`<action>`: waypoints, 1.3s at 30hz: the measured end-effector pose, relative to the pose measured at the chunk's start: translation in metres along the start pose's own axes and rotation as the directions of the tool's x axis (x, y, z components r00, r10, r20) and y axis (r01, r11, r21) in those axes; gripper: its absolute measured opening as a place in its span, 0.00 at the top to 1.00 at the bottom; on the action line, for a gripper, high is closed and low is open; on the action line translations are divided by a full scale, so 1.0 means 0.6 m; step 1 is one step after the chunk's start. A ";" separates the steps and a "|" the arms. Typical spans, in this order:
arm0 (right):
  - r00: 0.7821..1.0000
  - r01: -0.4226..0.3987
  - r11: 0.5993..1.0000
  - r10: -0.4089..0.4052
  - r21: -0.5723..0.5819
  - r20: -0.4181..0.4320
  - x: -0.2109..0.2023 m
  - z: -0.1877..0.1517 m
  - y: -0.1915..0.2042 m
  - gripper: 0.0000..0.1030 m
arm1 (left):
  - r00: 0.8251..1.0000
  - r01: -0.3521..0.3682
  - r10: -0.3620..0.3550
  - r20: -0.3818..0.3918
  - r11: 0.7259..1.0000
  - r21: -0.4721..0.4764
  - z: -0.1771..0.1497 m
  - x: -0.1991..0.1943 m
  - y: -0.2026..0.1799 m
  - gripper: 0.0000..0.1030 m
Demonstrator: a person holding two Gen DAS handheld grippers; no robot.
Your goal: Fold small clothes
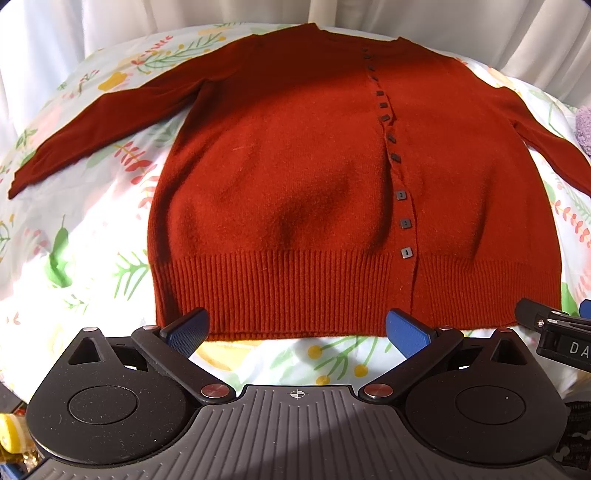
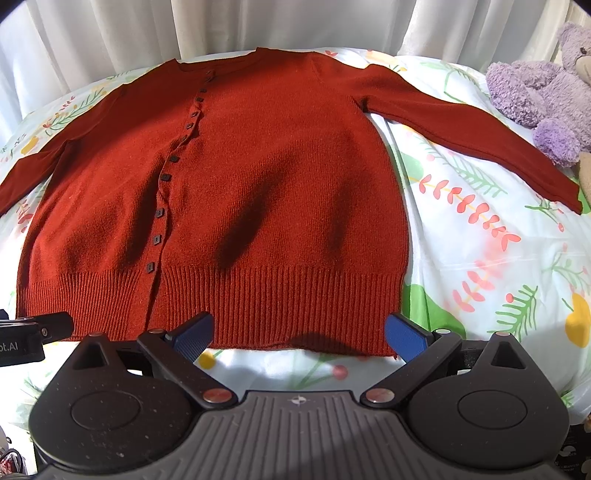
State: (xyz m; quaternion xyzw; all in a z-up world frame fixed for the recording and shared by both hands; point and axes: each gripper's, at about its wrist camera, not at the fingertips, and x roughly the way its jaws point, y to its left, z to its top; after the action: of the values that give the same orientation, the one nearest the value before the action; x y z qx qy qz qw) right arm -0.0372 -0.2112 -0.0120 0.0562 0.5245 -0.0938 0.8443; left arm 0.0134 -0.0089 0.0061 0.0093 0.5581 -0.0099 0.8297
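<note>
Cardigan (image 1: 295, 166) flat on floral bedsheet (image 1: 92, 240) (curtained)

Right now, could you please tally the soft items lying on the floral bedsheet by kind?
Red cardigan: 1
Purple plush bear: 1
Total: 2

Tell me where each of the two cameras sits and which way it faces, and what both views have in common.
Left wrist: on the left gripper, near the hem, facing the collar of the red cardigan; own blue jaws open, the right gripper edging in at right.
Right wrist: on the right gripper, same heading, further right; open jaws, the left gripper at left, a purple teddy bear far right.
Shared: the cardigan, its buttons, the floral sheet and white curtains.
</note>
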 end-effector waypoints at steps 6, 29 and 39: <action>1.000 0.000 1.000 0.000 0.002 -0.004 0.001 -0.002 0.000 0.04 | 1.000 0.001 -0.001 -0.003 1.000 0.001 0.000 0.003 0.003 0.00; 0.970 -0.236 0.967 0.229 0.098 0.080 -0.001 0.011 -0.040 0.04 | 0.998 0.057 -0.057 -0.033 0.998 -0.026 0.023 0.027 0.012 0.00; 0.839 -0.423 0.645 0.012 0.636 0.545 0.033 0.060 -0.391 0.04 | 0.999 0.029 -0.026 0.027 0.994 -0.102 0.094 0.057 0.016 0.00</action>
State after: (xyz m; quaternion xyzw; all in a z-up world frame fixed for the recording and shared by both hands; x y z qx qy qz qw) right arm -0.0482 -0.4492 -0.0131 0.4302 0.1963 -0.2014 0.8578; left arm 0.0787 -0.0011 -0.0045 -0.0408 0.5474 0.0072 0.8358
